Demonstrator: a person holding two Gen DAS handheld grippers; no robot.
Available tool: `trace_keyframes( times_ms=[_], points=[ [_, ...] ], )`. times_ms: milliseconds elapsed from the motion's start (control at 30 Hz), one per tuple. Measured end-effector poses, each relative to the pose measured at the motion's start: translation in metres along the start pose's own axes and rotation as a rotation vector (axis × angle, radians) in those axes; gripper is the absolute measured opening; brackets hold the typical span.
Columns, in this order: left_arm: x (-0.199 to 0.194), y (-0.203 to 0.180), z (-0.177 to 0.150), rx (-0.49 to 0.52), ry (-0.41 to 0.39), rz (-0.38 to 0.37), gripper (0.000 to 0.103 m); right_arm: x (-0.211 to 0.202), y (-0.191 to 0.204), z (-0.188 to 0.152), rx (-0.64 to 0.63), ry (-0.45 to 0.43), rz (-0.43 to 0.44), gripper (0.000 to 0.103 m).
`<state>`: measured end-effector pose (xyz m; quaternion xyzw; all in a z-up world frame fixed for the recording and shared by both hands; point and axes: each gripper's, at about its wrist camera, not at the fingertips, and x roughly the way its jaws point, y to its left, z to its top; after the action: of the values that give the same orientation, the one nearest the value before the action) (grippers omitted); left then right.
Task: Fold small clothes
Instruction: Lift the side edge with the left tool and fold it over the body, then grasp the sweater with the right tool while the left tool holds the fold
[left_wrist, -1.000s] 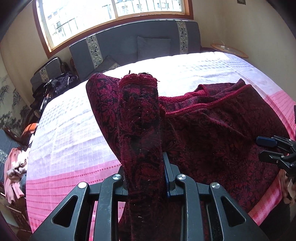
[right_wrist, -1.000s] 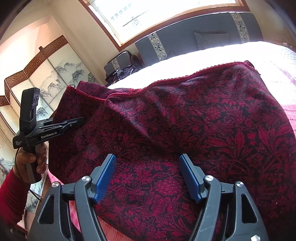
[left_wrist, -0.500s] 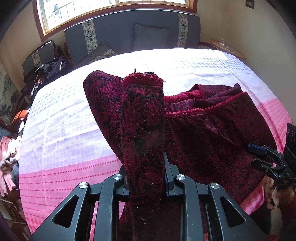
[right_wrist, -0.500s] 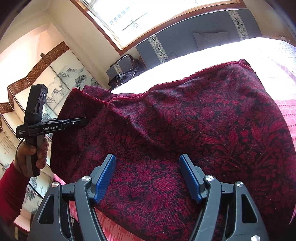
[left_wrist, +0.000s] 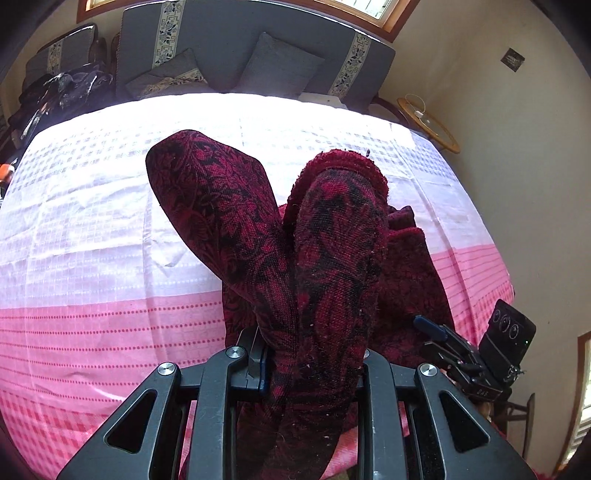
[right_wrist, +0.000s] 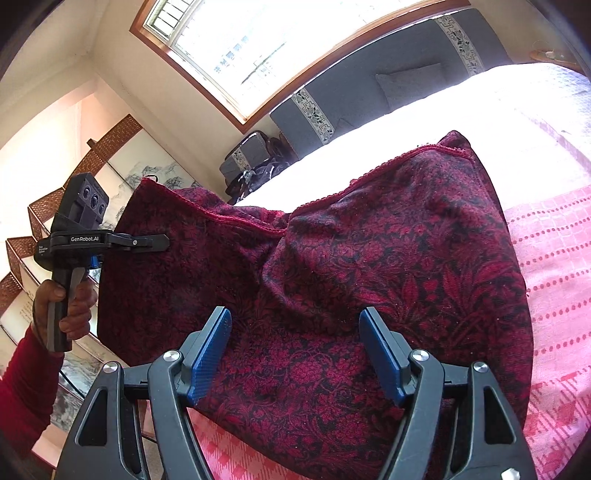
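Note:
A dark red garment with a black floral pattern lies on the bed's white and pink cover. My left gripper is shut on a bunched fold of the garment, which rises up from the jaws. In the right wrist view the left gripper holds the garment's left corner up off the bed, with a hand in a red sleeve on its handle. My right gripper stands open just above the garment's near part, blue pads wide apart. The right gripper also shows at the left view's lower right.
A grey sofa with cushions stands beyond the bed under a window. A round side table sits at the far right corner. Dark bags and clothes are piled at the far left, near a painted folding screen.
My left gripper has risen and tipped downward, pulling the garment's held corner higher off the bed. The right gripper has slid sideways over the garment, still open.

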<state>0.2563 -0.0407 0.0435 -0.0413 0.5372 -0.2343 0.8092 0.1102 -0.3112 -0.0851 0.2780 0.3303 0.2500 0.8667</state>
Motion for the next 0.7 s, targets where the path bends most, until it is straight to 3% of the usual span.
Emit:
trace_keyframes(
  times_ms=[67, 100, 133, 200, 333, 500, 700],
  points=[
    [0.000, -0.012, 0.001, 0.013, -0.009, 0.008, 0.023, 0.002, 0.002, 0.007, 0.004, -0.006, 0.041, 0.069],
    [0.001, -0.014, 0.000, 0.005, -0.014, 0.001, 0.023, 0.006, 0.005, 0.012, 0.000, -0.002, 0.059, 0.059],
    [0.000, -0.014, -0.001, -0.007, -0.018, -0.011, 0.023, 0.012, 0.010, 0.017, -0.013, 0.009, 0.071, 0.036],
    [-0.002, -0.018, -0.002, -0.014, -0.027, -0.019, 0.023, 0.028, 0.020, 0.028, -0.057, 0.053, 0.037, 0.015],
    [-0.010, -0.021, -0.008, -0.034, -0.040, -0.037, 0.023, 0.070, 0.034, 0.046, -0.123, 0.154, -0.004, 0.012],
    [-0.016, -0.029, -0.013, -0.050, -0.043, -0.066, 0.023, 0.130, 0.035, 0.058, -0.051, 0.274, 0.029, 0.010],
    [0.002, -0.038, 0.000, -0.112, -0.032, -0.117, 0.023, 0.167, 0.012, 0.082, 0.123, 0.273, 0.132, 0.006]
  ],
)
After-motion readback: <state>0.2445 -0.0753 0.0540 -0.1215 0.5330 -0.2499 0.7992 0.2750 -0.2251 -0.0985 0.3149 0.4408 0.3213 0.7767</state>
